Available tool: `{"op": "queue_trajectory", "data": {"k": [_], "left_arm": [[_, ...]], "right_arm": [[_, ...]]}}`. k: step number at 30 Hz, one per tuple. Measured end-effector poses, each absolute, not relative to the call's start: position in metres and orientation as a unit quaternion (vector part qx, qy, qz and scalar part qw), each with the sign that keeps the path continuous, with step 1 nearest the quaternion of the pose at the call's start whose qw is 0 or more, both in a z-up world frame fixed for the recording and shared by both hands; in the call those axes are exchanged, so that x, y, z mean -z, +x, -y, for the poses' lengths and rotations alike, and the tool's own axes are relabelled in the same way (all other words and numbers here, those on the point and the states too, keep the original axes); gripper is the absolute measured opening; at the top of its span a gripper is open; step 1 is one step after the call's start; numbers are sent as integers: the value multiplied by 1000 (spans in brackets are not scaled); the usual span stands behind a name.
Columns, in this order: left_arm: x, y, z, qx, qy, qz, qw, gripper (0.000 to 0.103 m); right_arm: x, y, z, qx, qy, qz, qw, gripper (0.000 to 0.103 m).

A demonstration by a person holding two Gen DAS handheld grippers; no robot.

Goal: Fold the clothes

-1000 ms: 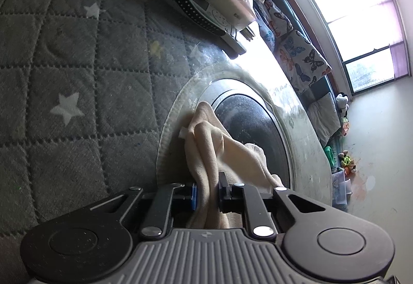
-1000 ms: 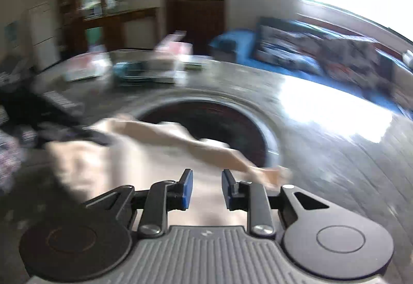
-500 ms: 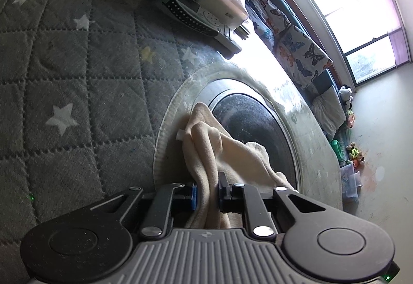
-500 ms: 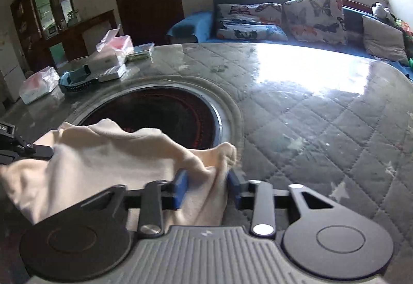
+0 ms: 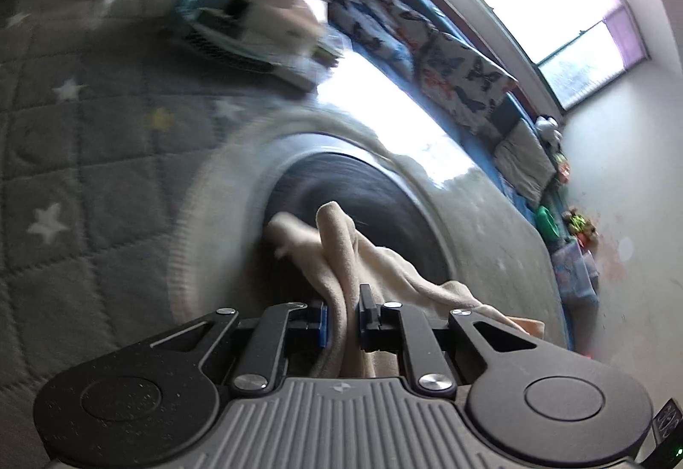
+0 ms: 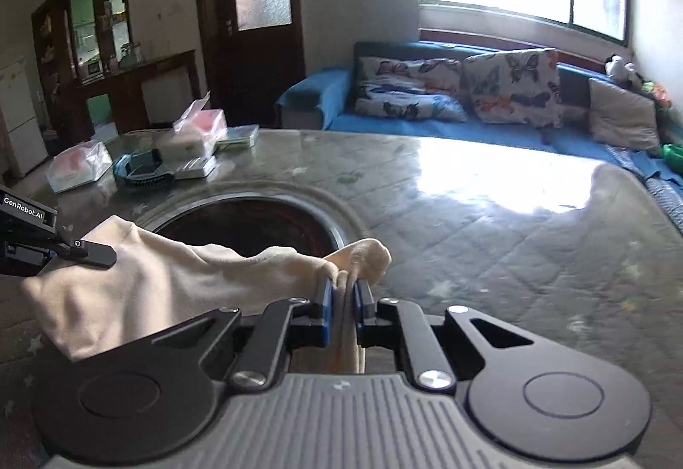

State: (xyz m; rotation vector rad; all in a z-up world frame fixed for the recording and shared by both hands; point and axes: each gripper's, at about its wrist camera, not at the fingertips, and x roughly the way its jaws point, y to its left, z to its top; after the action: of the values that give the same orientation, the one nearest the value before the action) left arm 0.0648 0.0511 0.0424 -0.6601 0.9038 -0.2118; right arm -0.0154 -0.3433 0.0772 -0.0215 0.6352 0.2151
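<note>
Above the quilted desk (image 6: 491,238) I hold a cream cloth (image 6: 170,281) stretched between my two tongs. My right tongs (image 6: 342,294) are pinched tight on a bunched corner of it, the blue pads pressing the folds together. My left tongs (image 5: 342,309) are clamped on another edge, and the fabric spills forward past the fingers in loose ridges. From the right wrist view, the left tongs (image 6: 91,253) show at the far side of the cloth. Below the cloth lies a dark round pit (image 6: 252,223) set in the desk. Boxes and a plastic bag (image 6: 79,166) sit on the desk beyond it. The left wrist view is blurred.
</note>
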Motion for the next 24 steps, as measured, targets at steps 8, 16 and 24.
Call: {"op": "queue_trajectory", "data": {"k": [8,16,24], "left_arm": [[-60,64,17,149,-274,-430,847,13],[-64,76,86,183,-241,-440,846,13],[-64,89,148,215,-201,-442,847,13]], "right_arm": [[-99,-40,388,-52,-25,-288,956,9],[-101,-44,434,7,-24,-283,959,9],[-90,-40,477,69,-23,-294,953,9]]}}
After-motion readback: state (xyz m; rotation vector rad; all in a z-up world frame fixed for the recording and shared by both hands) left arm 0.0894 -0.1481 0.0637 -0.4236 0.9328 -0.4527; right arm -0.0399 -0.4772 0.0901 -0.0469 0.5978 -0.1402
